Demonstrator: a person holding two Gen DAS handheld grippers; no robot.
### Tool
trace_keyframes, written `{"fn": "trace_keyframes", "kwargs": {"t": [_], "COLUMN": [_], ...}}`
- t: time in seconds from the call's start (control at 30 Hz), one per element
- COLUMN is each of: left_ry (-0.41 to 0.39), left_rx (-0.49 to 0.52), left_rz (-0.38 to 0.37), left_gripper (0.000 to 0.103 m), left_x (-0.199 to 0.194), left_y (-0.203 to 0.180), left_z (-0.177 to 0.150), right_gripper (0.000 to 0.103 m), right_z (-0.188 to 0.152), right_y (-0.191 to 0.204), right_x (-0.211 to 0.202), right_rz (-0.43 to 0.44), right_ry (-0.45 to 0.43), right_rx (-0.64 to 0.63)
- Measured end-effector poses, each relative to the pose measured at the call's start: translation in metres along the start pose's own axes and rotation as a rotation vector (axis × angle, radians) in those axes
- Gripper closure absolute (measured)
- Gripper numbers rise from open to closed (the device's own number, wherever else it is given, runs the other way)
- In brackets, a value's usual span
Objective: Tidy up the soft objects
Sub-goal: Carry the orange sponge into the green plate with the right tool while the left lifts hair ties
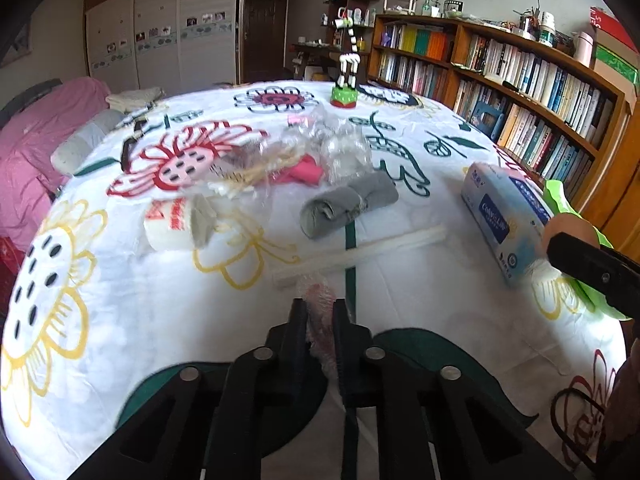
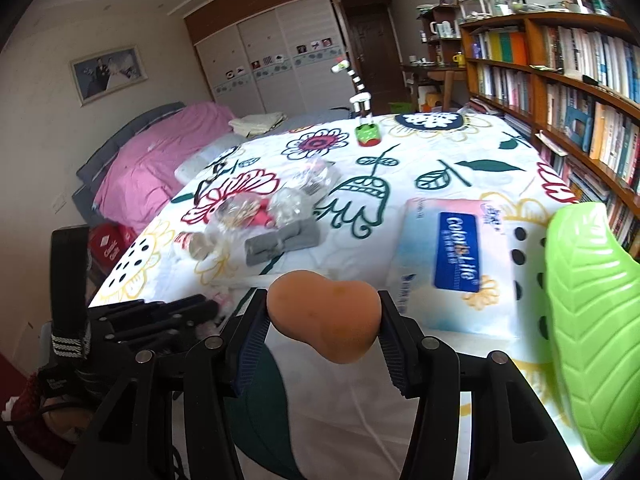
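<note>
**Mia:** What is the left gripper doing?

**Ben:** Its two black fingers are squeezed almost all the way together. A small crinkly clear wrapper with something pinkish inside is pinched between them. It sits near the front edge of the bed.

**Mia:** And the right gripper?

**Ben:** That one is about half open, and it has hold of a squishy orange makeup sponge, shaped like a little pear. The pads press on both of its sides, and it is up off the bedspread.

**Mia:** What is that bright green thing?

**Ben:** A green leaf-shaped tray. It is right beside the sponge, at the right edge of the right camera's view.

**Mia:** What else is on the flowery bedspread?

**Ben:** A blue and white pack of tissues lies just past the sponge, next to the green tray. In the middle there is a rolled-up grey cloth. A long white stick lies in front of it. Behind the cloth is a heap of clear plastic bags with something pink in them. To the left is a white roll with red letters.

**Mia:** And way at the back?

**Ben:** A stripy toy giraffe stands on a green base. There is a big bookshelf on the right.
</note>
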State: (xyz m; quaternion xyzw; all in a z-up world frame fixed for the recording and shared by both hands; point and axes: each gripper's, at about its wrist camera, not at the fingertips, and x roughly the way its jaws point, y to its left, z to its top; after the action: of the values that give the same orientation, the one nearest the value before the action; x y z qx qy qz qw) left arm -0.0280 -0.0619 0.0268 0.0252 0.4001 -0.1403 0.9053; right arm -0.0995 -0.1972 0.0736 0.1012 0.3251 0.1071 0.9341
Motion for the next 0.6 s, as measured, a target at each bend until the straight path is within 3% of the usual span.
{"fn": "trace_keyframes", "kwargs": {"t": [0.6], "left_ry": [-0.044], "left_rx": [0.022], "left_rz": [0.038], "left_gripper": [0.096], "left_x": [-0.021], "left_y": [-0.003], "left_z": [0.01], "right_gripper": [0.05], "right_z": [0.003], "right_y": [-0.061], "right_x": [-0.049], "right_rz": [-0.106], "right_ry": [-0.106], "right_rx": [0.107]}}
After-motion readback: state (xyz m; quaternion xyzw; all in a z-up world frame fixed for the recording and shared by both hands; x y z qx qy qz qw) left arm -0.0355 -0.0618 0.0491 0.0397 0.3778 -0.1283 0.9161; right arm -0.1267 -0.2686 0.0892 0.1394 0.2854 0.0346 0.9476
